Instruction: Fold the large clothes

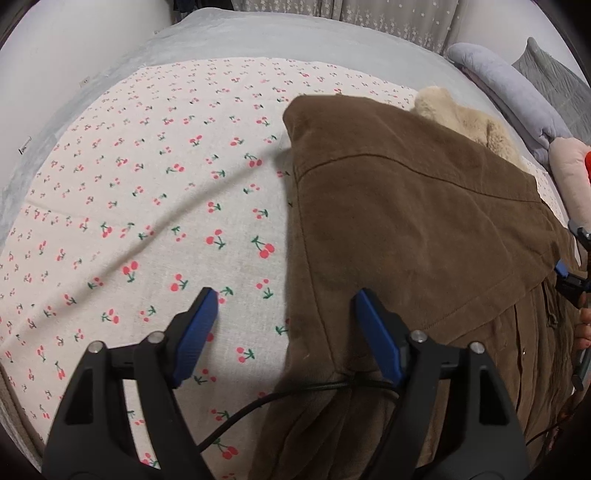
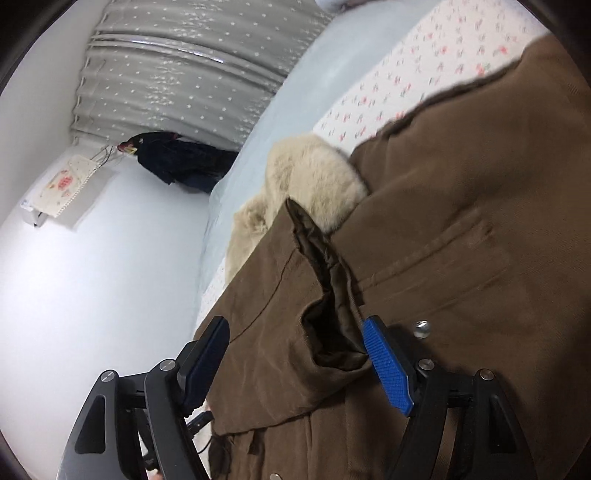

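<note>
A large brown coat (image 1: 413,221) with a beige fur collar (image 1: 465,118) lies on the right half of a cherry-print sheet (image 1: 147,203), one side folded over its body. My left gripper (image 1: 286,299) is open above the coat's left edge, one finger over the sheet, one over the coat. In the right wrist view the coat (image 2: 461,221) fills the right side, with the fur collar (image 2: 306,177) behind. My right gripper (image 2: 295,328) is open with a sleeve cuff (image 2: 328,332) between its jaws, untouched by the pads.
The sheet lies on a grey bed (image 1: 229,33). Grey and pink pillows (image 1: 509,88) sit at the far right. A starred curtain (image 2: 177,74) and dark hanging clothes (image 2: 177,158) stand by the white wall. A black cable (image 1: 258,402) crosses below the left gripper.
</note>
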